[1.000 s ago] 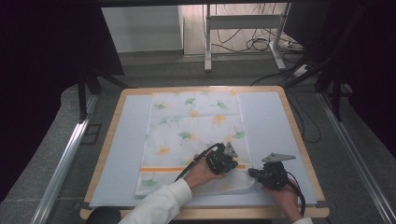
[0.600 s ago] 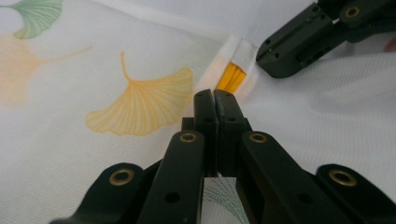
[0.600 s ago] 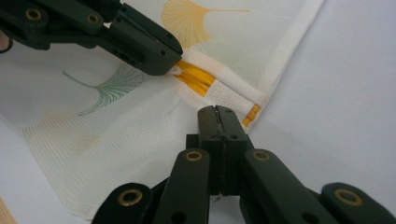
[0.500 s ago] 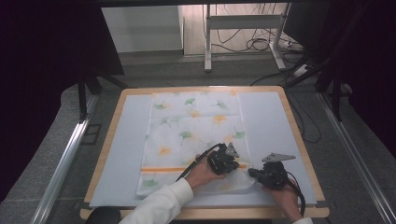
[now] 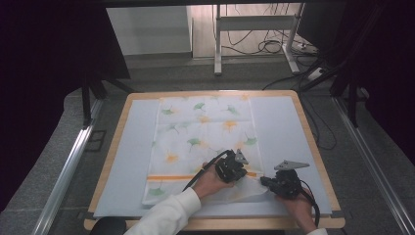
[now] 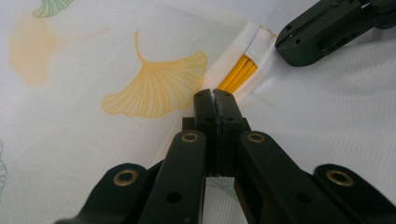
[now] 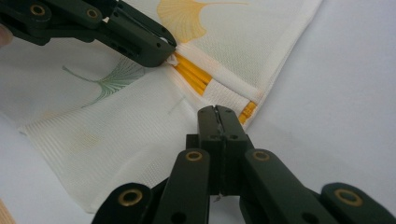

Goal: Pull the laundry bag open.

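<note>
White cloth (image 5: 205, 132) printed with ginkgo leaves lies spread on the pale-covered worktop (image 5: 284, 127), its near right corner folded up and over so the orange stripe shows at the fold. Both tongs sit at that folded corner, near each other. The left tongs (image 6: 215, 100) are closed, tips on the cloth just before the orange stripe. The right tongs (image 7: 216, 116) are closed too, tips at the folded edge; whether either pinches fabric I cannot tell.

Both hands low, left gripper (image 5: 238, 172) and right gripper (image 5: 265, 181) jaws closed.
</note>
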Motion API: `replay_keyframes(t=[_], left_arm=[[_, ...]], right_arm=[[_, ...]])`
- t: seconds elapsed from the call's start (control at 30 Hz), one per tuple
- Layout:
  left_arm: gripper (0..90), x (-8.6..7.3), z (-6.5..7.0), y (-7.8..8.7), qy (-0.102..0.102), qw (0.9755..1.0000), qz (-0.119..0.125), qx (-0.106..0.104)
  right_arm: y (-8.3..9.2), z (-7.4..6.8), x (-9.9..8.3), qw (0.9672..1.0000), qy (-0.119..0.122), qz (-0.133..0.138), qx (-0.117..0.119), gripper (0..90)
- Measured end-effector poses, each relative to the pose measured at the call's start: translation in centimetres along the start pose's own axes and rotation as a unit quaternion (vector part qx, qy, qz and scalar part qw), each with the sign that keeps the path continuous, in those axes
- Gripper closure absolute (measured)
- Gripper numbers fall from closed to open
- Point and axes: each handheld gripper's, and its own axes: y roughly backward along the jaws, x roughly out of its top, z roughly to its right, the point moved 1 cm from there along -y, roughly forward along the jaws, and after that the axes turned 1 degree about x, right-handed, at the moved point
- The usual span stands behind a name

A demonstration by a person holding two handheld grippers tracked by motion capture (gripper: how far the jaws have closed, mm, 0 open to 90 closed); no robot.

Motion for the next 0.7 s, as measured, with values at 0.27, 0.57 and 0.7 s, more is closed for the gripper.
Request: replay_keyframes(t=[0.27,0.57,0.7], left_arm=[[90.0,-0.5,-0.5,0.3,0.013,0.9998,0.002,-0.012],[86.5,0.3,0.0,-0.3,-0.018,0.9996,0.001,-0.02],[83.3,0.6,-0.1,-0.4,-0.014,0.9995,-0.002,-0.028]], right_arm=[[0.0,0.0,0.0,1.0,0.002,0.0,0.001,90.0],[0.0,0.0,0.0,1.0,0.003,0.0,0.001,89.9],[0.0,0.0,0.0,1.0,0.003,0.0,0.001,89.9]])
